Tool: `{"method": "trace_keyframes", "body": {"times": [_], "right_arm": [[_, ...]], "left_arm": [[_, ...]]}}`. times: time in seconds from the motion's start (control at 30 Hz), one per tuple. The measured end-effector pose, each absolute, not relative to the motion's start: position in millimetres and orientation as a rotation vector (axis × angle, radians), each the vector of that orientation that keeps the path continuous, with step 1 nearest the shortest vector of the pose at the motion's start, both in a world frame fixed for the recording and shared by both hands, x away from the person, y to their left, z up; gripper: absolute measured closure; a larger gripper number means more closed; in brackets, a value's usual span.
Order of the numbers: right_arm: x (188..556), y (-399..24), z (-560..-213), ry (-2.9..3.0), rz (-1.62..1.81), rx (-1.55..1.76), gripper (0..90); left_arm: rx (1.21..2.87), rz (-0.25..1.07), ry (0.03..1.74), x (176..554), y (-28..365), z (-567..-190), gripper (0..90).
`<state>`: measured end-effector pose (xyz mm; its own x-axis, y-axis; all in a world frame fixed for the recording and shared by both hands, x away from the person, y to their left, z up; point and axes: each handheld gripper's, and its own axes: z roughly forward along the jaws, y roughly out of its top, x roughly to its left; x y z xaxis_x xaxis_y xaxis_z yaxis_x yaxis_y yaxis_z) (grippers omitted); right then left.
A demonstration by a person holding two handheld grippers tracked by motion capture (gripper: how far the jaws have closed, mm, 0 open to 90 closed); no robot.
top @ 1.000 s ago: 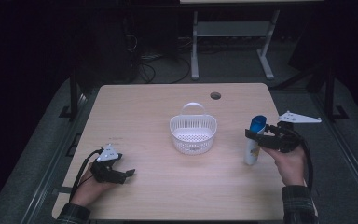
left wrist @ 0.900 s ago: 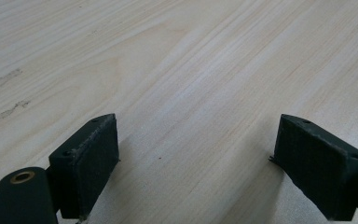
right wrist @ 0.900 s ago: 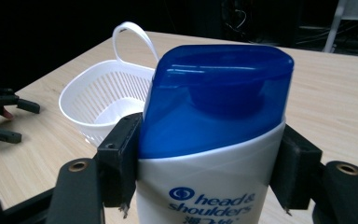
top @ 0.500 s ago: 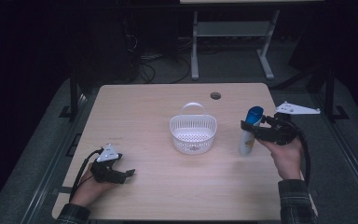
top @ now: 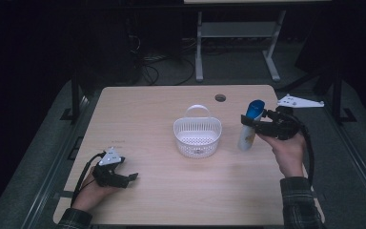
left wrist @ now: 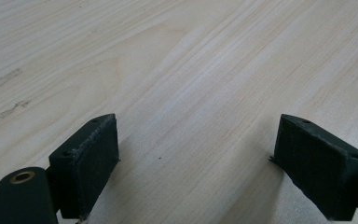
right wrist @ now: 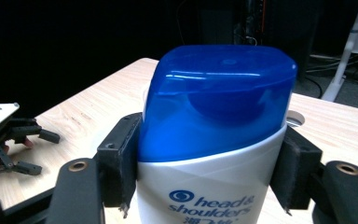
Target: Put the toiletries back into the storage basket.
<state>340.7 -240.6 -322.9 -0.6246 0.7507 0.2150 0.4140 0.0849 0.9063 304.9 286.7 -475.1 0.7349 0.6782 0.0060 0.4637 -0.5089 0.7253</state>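
Above wooden table [top: 147, 114], jaws clamp "head & shoulders" bottle [right wrist: 214, 154].

shampoo bottle [top: 249, 125] lifted off table, tilted, nearer basket [top: 197, 137]

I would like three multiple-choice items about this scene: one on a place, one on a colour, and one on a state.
1. Where does the white basket stand?
A. near the middle of the table
B. on the floor
C. at the table's near left corner

2. What colour is the cap of the shampoo bottle?
A. red
B. blue
C. green

3. How is the left gripper?
A. shut on the bottle
B. shut on the basket
C. open, with bare table between its jaws

Answers:
1 A: the high view shows the basket about midway between the two hands.
2 B: the right gripper view shows a blue cap on a white body, clamped by the right gripper.
3 C: the left gripper view shows the jaws wide apart over the wood.
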Motion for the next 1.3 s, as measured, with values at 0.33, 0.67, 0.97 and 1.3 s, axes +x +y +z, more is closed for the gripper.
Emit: {"method": "trace_keyframes", "body": {"times": [0.33, 0.67, 0.97, 1.3], "right_arm": [[347.1, -225.4, -312.5, 2.080, 1.570, 1.117, 34.7], [353.5, -209.2, -303.6, 2.091, 1.572, 1.075, 34.7], [357.3, -196.7, -296.3, 2.084, 1.598, 1.040, 34.7], [362.4, -181.3, -290.5, 2.087, 1.616, 1.016, 34.7]], "left_arm": [[2.203, 0.376, 0.855, 304.9, 286.9, -475.0, 13.1], [2.203, 0.376, 0.855, 305.0, 286.9, -475.0, 13.1], [2.202, 0.376, 0.855, 304.9, 286.8, -475.0, 13.1], [2.204, 0.374, 0.855, 304.9, 286.9, -474.8, 13.1]]}}
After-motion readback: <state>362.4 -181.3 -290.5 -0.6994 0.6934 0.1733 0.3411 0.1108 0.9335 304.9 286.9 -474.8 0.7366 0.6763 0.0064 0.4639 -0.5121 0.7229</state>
